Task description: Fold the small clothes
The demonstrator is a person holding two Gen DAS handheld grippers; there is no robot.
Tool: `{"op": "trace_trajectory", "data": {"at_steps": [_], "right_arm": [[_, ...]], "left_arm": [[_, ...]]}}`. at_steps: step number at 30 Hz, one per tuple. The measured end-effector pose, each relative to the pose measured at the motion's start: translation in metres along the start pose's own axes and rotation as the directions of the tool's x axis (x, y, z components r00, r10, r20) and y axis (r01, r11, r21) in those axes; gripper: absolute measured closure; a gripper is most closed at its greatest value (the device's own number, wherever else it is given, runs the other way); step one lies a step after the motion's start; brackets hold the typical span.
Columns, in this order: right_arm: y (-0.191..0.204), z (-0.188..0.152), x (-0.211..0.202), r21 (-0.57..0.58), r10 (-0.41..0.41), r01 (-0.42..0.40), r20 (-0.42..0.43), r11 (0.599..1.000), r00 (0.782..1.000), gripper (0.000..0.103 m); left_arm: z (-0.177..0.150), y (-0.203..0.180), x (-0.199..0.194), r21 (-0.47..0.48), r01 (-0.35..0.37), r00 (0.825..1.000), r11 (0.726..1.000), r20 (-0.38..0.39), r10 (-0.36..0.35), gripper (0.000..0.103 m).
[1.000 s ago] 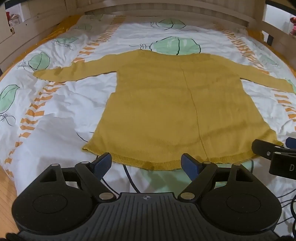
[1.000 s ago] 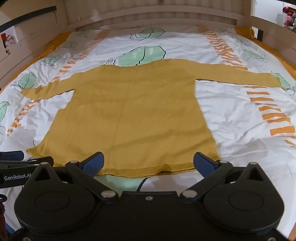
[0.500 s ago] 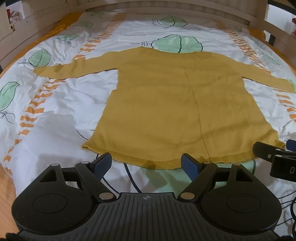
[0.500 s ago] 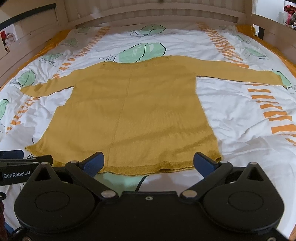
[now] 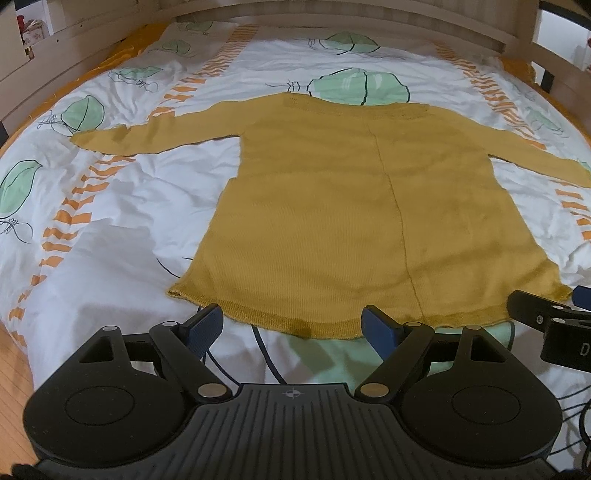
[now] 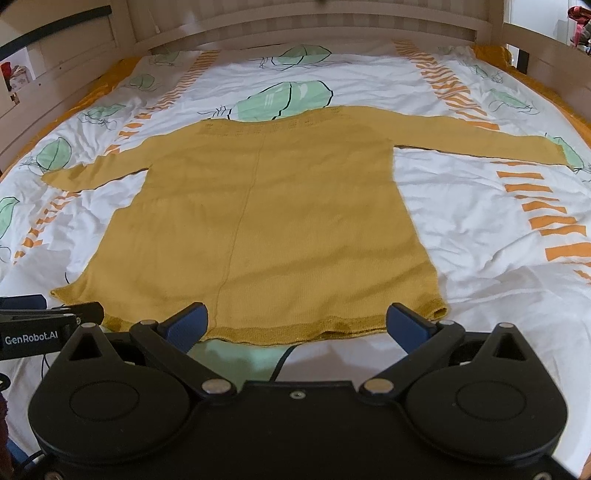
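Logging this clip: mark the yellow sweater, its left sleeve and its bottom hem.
yellow sweater (image 5: pixel 332 206), left wrist view, middle of body.
left sleeve (image 5: pixel 147 134), left wrist view, mid-sleeve.
bottom hem (image 6: pixel 295 330), right wrist view, ribbed edge.

1. Sweater (image 5: pixel 354 221) lies flat on the bed (image 5: pixel 110 229), hem toward the cameras, neckline toward the headboard (image 6: pixel 314 22).
2. Left sleeve (image 5: pixel 155 134) and right sleeve (image 6: pixel 480 142) extend sideways.
3. Left tool (image 5: pixel 293 325) sits before the hem's left half; right tool (image 6: pixel 297 323) before its right half.
4. The tools are side by side.
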State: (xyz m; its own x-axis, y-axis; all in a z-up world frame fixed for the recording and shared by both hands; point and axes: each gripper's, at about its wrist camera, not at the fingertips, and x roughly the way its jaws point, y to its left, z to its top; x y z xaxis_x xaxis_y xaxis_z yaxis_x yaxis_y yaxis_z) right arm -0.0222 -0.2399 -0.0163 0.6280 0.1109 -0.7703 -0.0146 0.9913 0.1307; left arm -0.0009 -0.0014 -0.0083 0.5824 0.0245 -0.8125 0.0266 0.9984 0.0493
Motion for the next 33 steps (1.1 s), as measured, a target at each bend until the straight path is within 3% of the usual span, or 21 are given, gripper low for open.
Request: {"op": "trace_trajectory", "data": {"at_steps": [33], "right_arm": [[0.0035, -0.0010, 0.0056, -0.004, 0.027, -0.027, -0.024, 1.000, 0.999, 0.001]], "left_arm": [[-0.0032, -0.0049, 0.0092, -0.003, 0.015, 0.999, 1.000, -0.052, -0.015, 0.021]]}}
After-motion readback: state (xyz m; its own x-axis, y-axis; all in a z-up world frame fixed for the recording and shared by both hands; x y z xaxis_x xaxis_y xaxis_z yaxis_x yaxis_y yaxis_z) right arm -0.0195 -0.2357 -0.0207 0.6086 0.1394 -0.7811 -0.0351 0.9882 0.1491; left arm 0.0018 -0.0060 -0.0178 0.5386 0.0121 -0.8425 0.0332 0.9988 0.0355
